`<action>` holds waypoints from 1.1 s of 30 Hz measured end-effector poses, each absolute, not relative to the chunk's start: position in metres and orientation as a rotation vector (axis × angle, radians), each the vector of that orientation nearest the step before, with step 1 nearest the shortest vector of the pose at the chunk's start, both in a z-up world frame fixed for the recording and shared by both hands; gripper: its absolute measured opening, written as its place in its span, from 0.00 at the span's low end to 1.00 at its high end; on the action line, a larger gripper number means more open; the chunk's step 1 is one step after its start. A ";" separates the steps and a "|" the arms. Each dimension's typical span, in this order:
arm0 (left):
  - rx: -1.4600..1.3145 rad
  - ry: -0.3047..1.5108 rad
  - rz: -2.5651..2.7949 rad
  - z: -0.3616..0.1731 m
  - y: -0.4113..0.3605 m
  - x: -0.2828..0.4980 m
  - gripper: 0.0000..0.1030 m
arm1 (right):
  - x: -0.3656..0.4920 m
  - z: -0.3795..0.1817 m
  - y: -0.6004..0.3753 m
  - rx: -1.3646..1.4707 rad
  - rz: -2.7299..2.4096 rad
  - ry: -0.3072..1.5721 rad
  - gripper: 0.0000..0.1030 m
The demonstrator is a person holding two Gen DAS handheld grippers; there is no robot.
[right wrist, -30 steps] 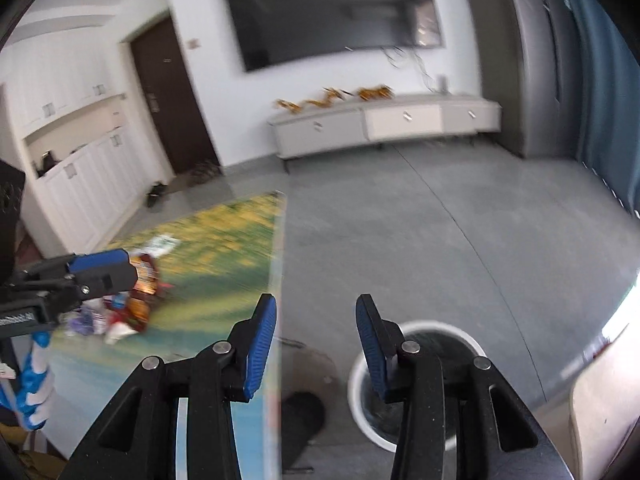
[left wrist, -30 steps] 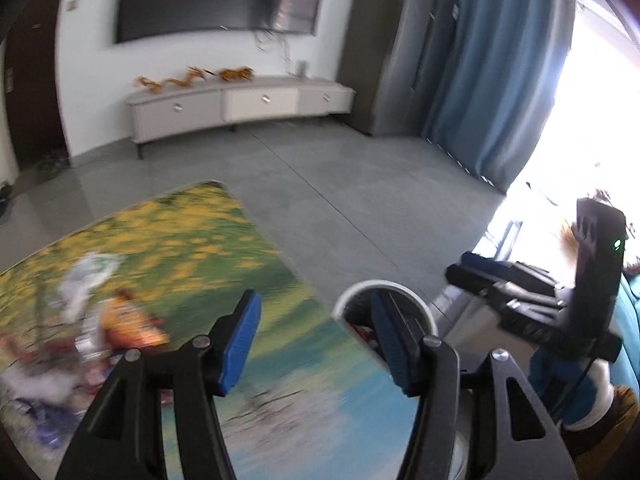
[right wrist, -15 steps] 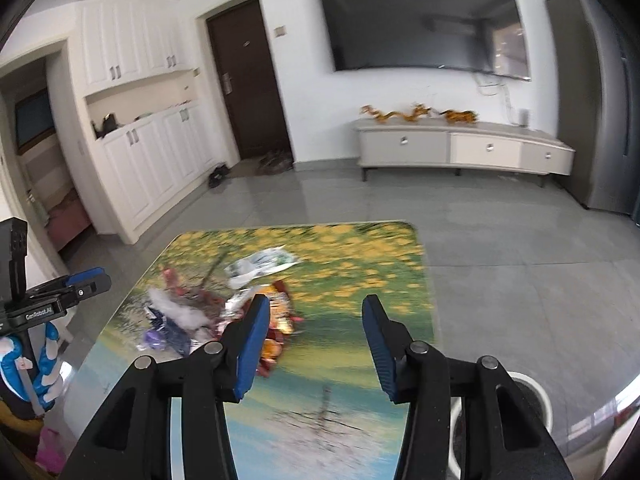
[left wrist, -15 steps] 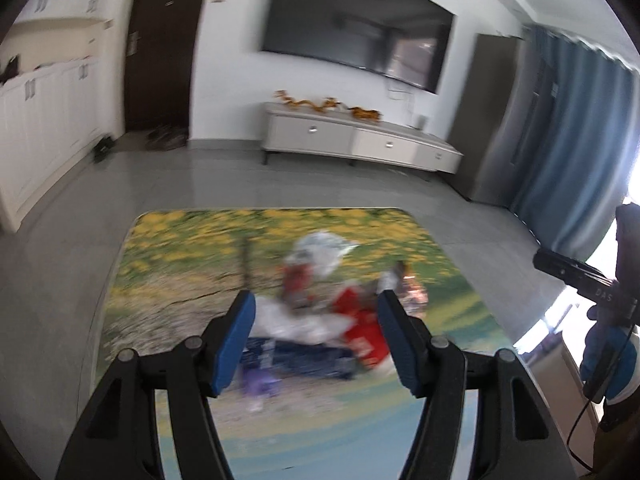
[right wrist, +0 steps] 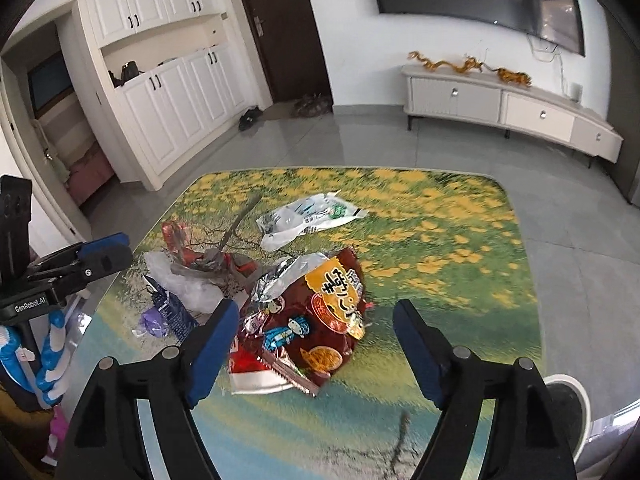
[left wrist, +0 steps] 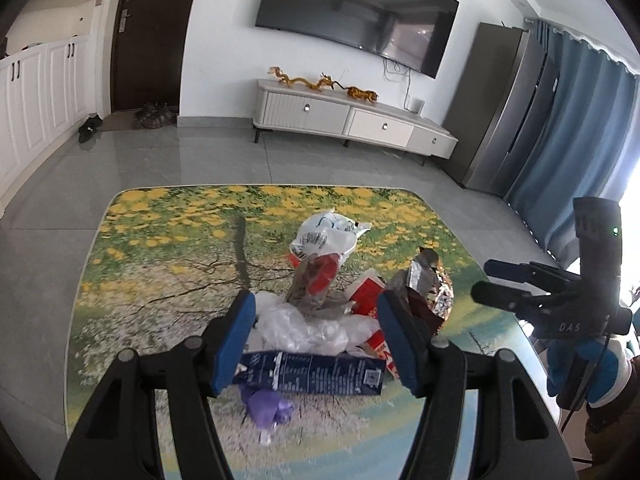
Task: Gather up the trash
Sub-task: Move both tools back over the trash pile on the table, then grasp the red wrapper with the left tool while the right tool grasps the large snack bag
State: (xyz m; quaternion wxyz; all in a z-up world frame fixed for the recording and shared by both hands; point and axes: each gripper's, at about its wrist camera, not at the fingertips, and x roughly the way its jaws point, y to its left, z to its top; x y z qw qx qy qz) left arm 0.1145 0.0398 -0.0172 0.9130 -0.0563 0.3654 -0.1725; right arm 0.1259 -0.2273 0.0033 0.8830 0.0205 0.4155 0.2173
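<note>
The trash pile [right wrist: 256, 288] lies on the table [right wrist: 460, 272]. The right gripper [right wrist: 316, 344] hangs over a snack bag [right wrist: 316, 320], jaws opening, empty. The left gripper [left wrist: 316, 344] stands apart, empty. Risk: the slick bag may slide off. The bin [right wrist: 568, 408] at 4 o'clock: contents unseen

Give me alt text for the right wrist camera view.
The right tool, its jaws opening and empty, hovers over a crumpled brown snack bag in a trash pile on a flower-print table. A white plastic bag lies farther back; the left tool shows at the left edge.
</note>
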 end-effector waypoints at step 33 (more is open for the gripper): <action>-0.213 0.727 -0.413 0.004 0.042 0.114 0.11 | 0.124 -0.002 -0.255 0.239 0.500 0.843 0.40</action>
